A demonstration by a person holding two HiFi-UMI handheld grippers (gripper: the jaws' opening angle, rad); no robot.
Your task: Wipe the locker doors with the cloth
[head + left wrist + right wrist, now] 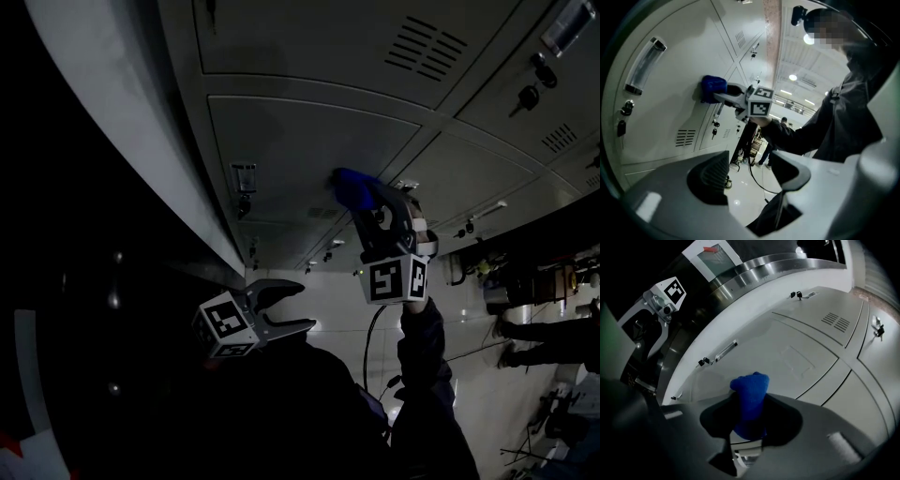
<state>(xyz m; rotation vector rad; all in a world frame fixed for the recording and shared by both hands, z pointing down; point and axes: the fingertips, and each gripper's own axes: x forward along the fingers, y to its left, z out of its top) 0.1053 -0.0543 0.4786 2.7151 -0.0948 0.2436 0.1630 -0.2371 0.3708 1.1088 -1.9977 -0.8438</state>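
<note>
Wiping in progress. My right tool (364,199) is clamped on the blue cloth (348,185), which is pressed flat against the locker door (300,141). My left tool (305,306) hangs well away from that door, jaws spread and empty. I judge this door to be mid-wipe. No streaks show which parts are done, and the neighbouring doors likely remain. I can read no brand or label, only the square markers on the tool cubes.

Bare locker door (309,141) around the cloth (349,187), label holder (243,175) and key (242,206) protruding nearby.
</note>
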